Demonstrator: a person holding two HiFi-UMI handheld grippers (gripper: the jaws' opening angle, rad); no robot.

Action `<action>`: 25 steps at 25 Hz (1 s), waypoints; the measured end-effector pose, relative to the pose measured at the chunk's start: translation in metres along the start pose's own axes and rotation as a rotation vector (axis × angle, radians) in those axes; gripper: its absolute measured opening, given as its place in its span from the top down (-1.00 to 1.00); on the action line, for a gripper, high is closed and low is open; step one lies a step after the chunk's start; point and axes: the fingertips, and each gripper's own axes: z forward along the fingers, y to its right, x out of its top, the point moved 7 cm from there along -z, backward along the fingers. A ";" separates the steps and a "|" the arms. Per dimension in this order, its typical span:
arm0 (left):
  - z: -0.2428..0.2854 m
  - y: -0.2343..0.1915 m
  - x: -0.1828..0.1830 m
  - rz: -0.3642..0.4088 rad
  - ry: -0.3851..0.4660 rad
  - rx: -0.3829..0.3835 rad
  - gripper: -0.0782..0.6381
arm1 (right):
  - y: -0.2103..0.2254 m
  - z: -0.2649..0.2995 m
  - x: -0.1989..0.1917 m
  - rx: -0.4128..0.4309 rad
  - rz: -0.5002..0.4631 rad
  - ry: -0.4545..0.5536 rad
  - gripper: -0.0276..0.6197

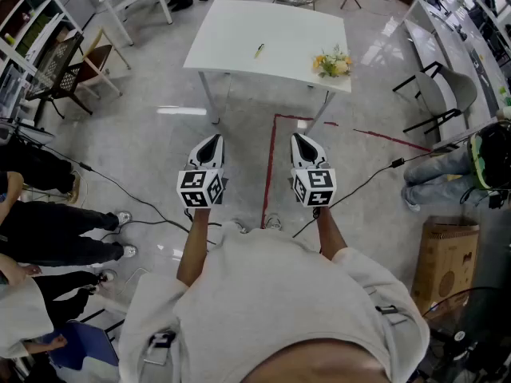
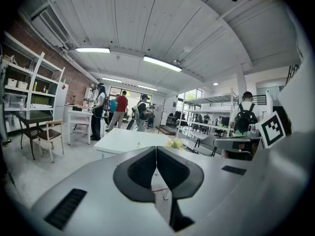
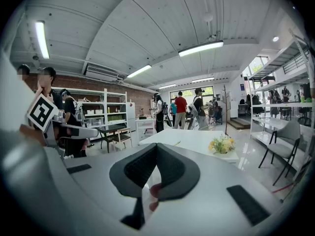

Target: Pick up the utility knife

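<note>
The utility knife (image 1: pixel 259 50) is a small yellow and black tool lying on the white table (image 1: pixel 239 38), well ahead of me. It also shows as a thin sliver in the left gripper view, utility knife (image 2: pixel 138 144), and in the right gripper view, utility knife (image 3: pixel 177 142). My left gripper (image 1: pixel 211 140) and right gripper (image 1: pixel 302 138) are held side by side over the floor, short of the table and pointing towards it. Both are shut with nothing in them: left gripper (image 2: pixel 156 149), right gripper (image 3: pixel 156 146).
A small bunch of yellow flowers (image 1: pixel 334 64) sits at the table's right front corner. Red tape lines (image 1: pixel 267 174) and a black cable (image 1: pixel 359 186) cross the floor. Chairs (image 1: pixel 76 66) stand left, a grey chair (image 1: pixel 443 94) and a cardboard box (image 1: pixel 445 258) right. People (image 1: pixel 48 230) stand at my left.
</note>
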 end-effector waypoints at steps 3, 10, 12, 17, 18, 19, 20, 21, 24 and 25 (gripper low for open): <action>0.004 0.001 0.000 0.001 0.001 0.002 0.73 | 0.003 0.002 0.000 0.005 -0.002 -0.001 0.82; 0.012 0.012 0.001 0.006 0.000 0.009 0.73 | 0.013 0.002 0.001 0.020 -0.004 0.005 0.82; 0.014 0.014 0.000 0.009 -0.002 0.011 0.73 | 0.016 0.002 0.001 0.023 -0.005 0.010 0.82; 0.023 0.021 -0.003 0.018 -0.009 0.027 0.72 | 0.029 0.004 0.001 0.027 -0.014 0.013 0.82; 0.025 0.023 -0.004 0.018 -0.009 0.031 0.73 | 0.033 0.004 0.000 0.028 -0.013 0.012 0.82; 0.028 0.026 -0.004 0.017 -0.009 0.035 0.73 | 0.037 0.004 0.000 0.030 -0.013 0.011 0.82; 0.030 0.029 -0.004 0.017 -0.007 0.038 0.73 | 0.042 0.004 -0.001 0.032 -0.012 0.010 0.82; 0.033 0.032 -0.004 0.017 -0.005 0.041 0.73 | 0.046 0.004 0.000 0.035 -0.012 0.011 0.82; 0.038 0.040 -0.003 0.020 -0.004 0.051 0.73 | 0.055 0.006 0.001 0.052 -0.014 0.010 0.82; 0.040 0.042 -0.004 0.021 -0.006 0.055 0.72 | 0.058 0.007 0.001 0.059 -0.015 0.008 0.82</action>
